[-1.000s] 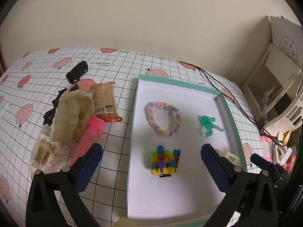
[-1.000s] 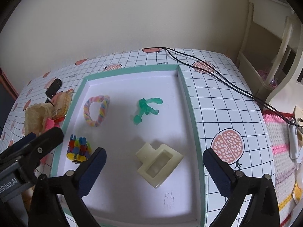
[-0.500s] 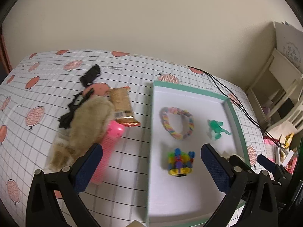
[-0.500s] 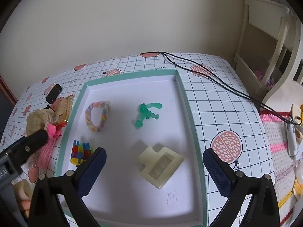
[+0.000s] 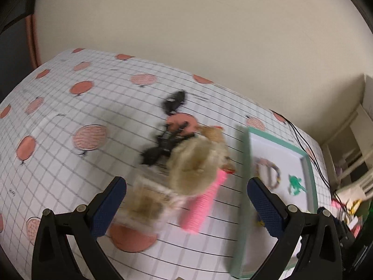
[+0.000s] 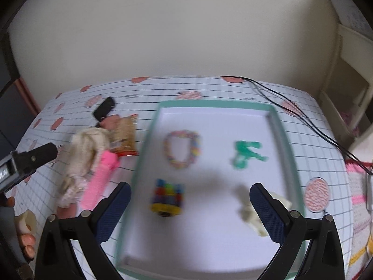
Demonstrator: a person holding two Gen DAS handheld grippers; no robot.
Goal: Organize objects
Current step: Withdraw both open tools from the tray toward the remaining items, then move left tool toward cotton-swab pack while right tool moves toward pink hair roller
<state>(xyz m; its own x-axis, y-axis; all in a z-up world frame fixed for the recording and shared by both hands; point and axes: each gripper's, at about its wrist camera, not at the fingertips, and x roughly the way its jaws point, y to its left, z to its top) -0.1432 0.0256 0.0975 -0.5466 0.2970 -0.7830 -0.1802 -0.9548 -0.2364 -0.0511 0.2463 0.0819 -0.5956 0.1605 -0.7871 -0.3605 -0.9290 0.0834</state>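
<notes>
Both tongs gape empty: left tongs over the pink comb, right tongs over the tray.

Looks like a room in somebody's home: table with a pomegranate-print grid tablecloth, plain cream wall, white wooden shelf unit in the corner, and a crocheted striped cloth off to the side.
</notes>
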